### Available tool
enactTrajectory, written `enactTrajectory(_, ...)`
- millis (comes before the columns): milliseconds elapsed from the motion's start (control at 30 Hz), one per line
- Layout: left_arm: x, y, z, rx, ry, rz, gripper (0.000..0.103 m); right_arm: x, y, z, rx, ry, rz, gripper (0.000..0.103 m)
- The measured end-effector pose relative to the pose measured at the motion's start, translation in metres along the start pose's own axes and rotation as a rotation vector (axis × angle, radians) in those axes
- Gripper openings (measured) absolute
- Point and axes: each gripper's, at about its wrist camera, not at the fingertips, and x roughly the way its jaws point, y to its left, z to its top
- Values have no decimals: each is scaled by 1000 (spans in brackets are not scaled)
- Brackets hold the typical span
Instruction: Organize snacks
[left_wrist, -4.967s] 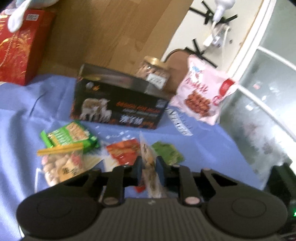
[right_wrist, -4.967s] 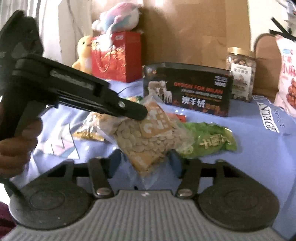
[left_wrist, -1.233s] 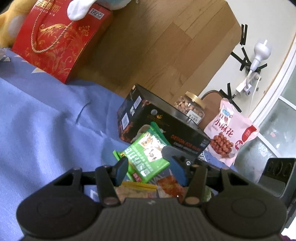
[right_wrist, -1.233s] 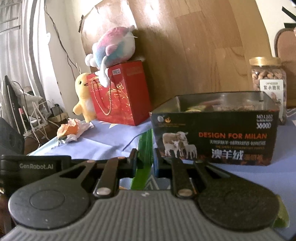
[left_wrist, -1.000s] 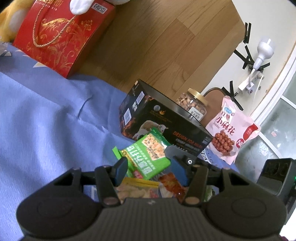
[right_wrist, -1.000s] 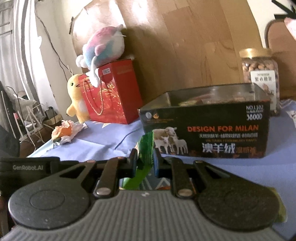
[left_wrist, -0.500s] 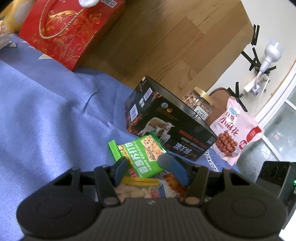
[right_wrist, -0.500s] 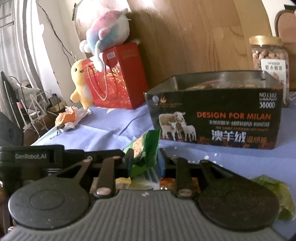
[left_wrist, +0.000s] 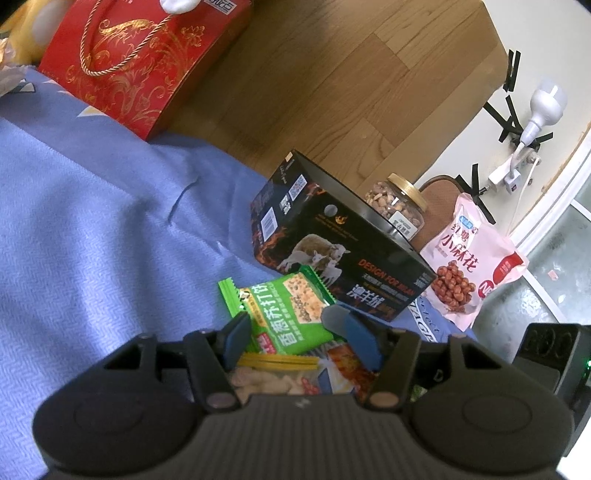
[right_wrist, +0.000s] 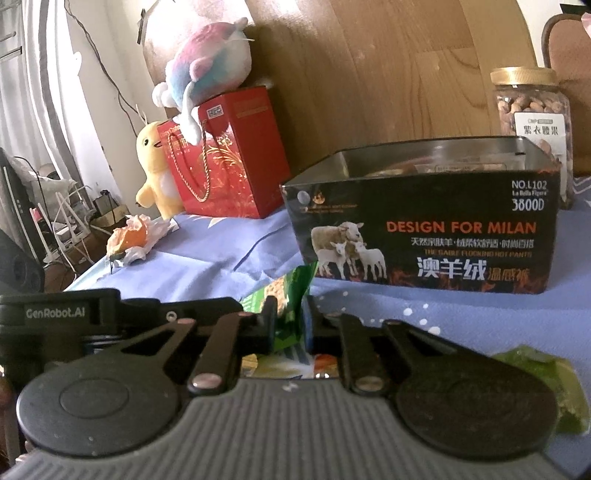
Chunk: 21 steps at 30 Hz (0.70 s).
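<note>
Snacks lie scattered on a blue cloth (left_wrist: 92, 229) in front of an open black box (right_wrist: 424, 236) printed with sheep. The green cracker packet (left_wrist: 284, 314) is pinched on edge by the right hand-held gripper (right_wrist: 290, 321), whose jaws are nearly closed on it; in the left wrist view one dark finger of that tool crosses the packet's right corner. The left hand-held gripper (left_wrist: 299, 341) hangs above the pile with its blue pads spread wide and nothing between them.

Below the green packet lie two more snacks: a clear bag of pale pieces with a yellow strip (left_wrist: 269, 376) and a red-orange packet (left_wrist: 347, 365), both partly hidden behind the left tool's body. A crumpled light-green packet (right_wrist: 543, 384) lies off to the right, cut off by the right tool's body.

Behind the box stands one nut jar (right_wrist: 532, 114) with a gold lid, and beside it one pink snack bag (left_wrist: 465, 262) leans upright. Farther back on the left is one red gift bag (right_wrist: 225, 155) with a pastel plush (right_wrist: 207, 66) on top and a yellow plush (right_wrist: 155, 166) beside it. The box's contents are blurred and cannot be made out.
</note>
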Motion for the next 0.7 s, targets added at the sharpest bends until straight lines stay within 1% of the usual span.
enactTrajectory(167,0,0,0,-1,1,0,58,0,0,0,-1,-3,-4,17)
enactTrajectory(367,1,3,0,-15,10,-2,58,-3,-6,1,41,-36,-50,13)
enactTrajectory(633,1,3,0,-17,11,-2,59,-2,-5,2,39,-30,-46,13)
enactTrajectory(700,1,4,0,-17,11,-2,59,-1,-6,2,48,-21,-42,15)
